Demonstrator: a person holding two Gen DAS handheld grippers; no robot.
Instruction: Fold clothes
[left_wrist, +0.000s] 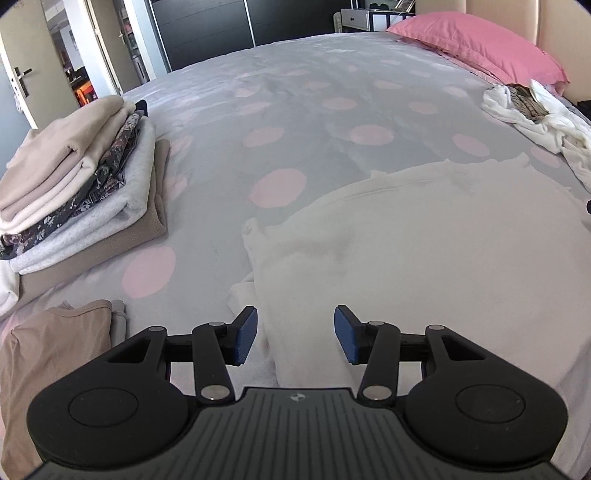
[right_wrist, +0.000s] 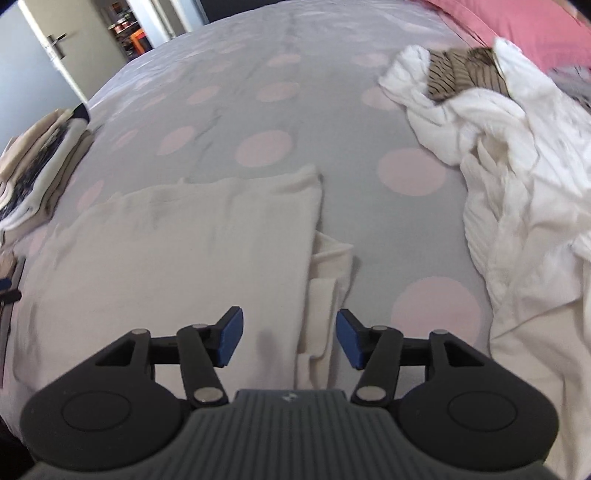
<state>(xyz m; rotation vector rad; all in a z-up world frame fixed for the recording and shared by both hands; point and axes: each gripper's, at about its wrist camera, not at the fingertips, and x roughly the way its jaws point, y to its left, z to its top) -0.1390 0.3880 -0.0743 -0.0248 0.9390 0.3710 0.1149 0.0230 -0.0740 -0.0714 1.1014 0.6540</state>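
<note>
A: State of both tools?

B: The left gripper (left_wrist: 294, 334) and the right gripper (right_wrist: 290, 338) hang with fingers spread, pinching nothing. Below them the cream garment (left_wrist: 406, 240) lies partly folded on the bed.

A: Progress?

B: Judged midway. A folded stack (left_wrist: 77, 184) sits to the left; an unfolded white pile (right_wrist: 517, 177) waits to the right.

A: Surface and room?

B: A grey duvet with pink dots (left_wrist: 295, 110), a pink pillow (left_wrist: 480, 44), and a door (left_wrist: 18, 81) beyond.
</note>
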